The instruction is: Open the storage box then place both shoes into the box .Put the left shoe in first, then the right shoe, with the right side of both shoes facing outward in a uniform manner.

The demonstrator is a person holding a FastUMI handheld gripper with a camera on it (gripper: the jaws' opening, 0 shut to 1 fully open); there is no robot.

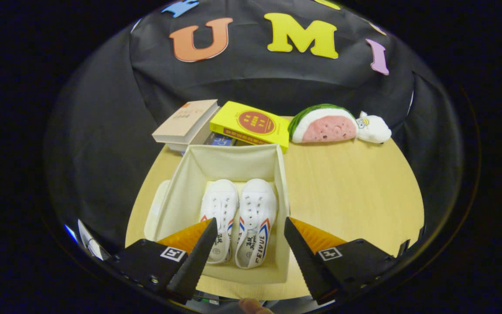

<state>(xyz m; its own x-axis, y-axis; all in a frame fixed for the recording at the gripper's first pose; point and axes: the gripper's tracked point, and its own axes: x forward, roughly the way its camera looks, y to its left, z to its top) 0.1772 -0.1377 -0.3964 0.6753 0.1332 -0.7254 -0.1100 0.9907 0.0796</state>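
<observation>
A cream fabric storage box (279, 174) stands open on the round wooden table, its opening facing up. Two white canvas shoes lie side by side inside it, toes pointing away from me. The left shoe (219, 205) sits against the right shoe (257, 209), and both show red and blue stripes near the heel. My gripper (249, 226) is open above the near end of the box. Its two fingers stand wide apart on either side of the shoes' heels. Neither finger touches a shoe. The left finger hides part of the left shoe's heel.
A cream flat piece (157, 209), perhaps the lid, lies against the box's left side. Beyond the box lie a beige book (185, 120) and a yellow book (251, 124) on a stack. A watermelon plush (323, 124) and a small white plush (375, 128) lie to the right. Bare tabletop (355, 192) spreads right of the box.
</observation>
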